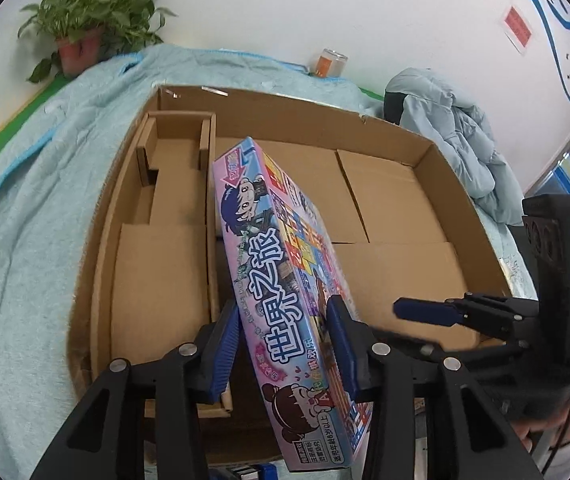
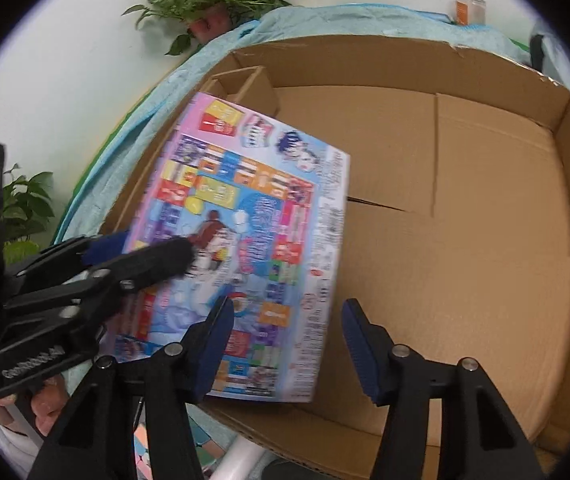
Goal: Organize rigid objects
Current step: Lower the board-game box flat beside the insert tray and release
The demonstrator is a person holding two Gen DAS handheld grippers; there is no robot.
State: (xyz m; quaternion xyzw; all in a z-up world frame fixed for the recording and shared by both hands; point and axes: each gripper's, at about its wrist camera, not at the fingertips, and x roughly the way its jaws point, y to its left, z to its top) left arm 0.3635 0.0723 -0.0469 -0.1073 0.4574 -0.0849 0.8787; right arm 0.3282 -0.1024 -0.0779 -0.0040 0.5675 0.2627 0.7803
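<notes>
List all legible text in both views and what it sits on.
"世界之旅" – large blue title on the narrow side of the pink-and-blue cardboard game box.
The same side's small black label panels: too small to read.
The box's wide multicoloured face: all print blurred.
Red wall notice: unreadable.
Orange-labelled clear jar: unreadable.

Pink-and-blue board game box [image 1: 281,280], cartoon children and Chinese lettering on its narrow side, standing on edge, tilted, inside large open cardboard carton [image 1: 365,128] beside a divider.
</notes>
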